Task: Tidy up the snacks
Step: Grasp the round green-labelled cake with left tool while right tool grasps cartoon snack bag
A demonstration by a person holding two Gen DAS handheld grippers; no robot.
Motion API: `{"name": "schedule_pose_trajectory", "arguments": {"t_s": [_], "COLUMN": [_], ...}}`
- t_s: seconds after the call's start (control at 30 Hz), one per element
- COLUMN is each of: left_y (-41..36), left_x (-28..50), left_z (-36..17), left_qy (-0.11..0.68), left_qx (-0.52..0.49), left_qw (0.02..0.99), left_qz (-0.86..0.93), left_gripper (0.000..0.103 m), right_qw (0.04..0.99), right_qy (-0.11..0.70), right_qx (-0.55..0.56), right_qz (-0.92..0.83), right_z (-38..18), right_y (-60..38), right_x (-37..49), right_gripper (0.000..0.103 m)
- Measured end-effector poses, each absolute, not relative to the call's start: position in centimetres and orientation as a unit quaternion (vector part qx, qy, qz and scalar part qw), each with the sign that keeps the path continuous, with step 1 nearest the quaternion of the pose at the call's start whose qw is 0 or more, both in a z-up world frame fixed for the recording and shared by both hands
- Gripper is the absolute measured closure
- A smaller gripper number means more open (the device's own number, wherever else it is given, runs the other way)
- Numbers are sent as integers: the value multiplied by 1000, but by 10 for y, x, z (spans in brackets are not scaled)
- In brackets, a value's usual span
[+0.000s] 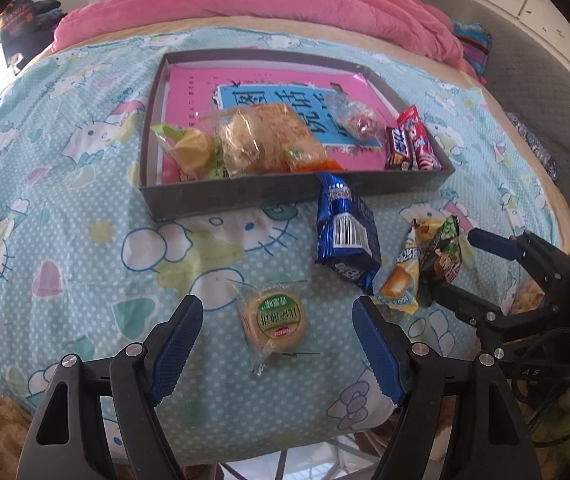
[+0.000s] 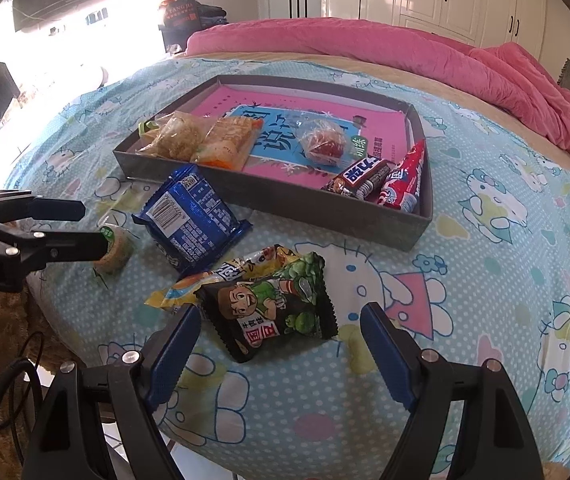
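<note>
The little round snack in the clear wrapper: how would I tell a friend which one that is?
Start at the shallow grey box on the cartoon-cat bedsheet. Four snacks lie loose on the sheet in front of it. The round pale biscuit in a clear wrapper with a green label lies left of the blue foil packet, alone between the left hand-held gripper's open fingers; it is the only round, see-through one.

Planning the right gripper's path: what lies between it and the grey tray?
In the right wrist view, the black pea packet lies just ahead of the right gripper, the yellow packet behind it, then bare sheet up to the grey tray.
</note>
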State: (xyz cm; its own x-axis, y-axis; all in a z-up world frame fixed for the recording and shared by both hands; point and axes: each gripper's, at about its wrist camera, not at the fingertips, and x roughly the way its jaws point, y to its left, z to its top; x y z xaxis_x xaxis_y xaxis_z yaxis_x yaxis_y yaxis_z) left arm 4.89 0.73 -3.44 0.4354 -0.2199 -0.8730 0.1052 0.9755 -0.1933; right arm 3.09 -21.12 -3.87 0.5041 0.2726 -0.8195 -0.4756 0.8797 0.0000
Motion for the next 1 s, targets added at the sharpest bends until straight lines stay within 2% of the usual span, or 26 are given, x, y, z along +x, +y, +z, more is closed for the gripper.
{"name": "schedule_pose_trajectory", "arguments": {"t_s": [0.6,0.9,1.0], "left_y": [1,-7,-9], "left_x": [60,64,65], "left_z": [-60,-63,-63], "left_qy": [560,557,554], "left_qx": [-66,-71,-73], "left_qw": [820,820,821], "left_qz": [-96,-108,-113], "left_gripper": [24,24,31], "right_qw": [853,851,853], "right_qy": [458,470,469], "right_qx": [-139,-114,-102], "right_qz": [206,208,206], "right_z": [-55,-60,-60], "right_y": [-203,-212,-216], "right_x": [46,56,59], "right_gripper": [21,38,45]}}
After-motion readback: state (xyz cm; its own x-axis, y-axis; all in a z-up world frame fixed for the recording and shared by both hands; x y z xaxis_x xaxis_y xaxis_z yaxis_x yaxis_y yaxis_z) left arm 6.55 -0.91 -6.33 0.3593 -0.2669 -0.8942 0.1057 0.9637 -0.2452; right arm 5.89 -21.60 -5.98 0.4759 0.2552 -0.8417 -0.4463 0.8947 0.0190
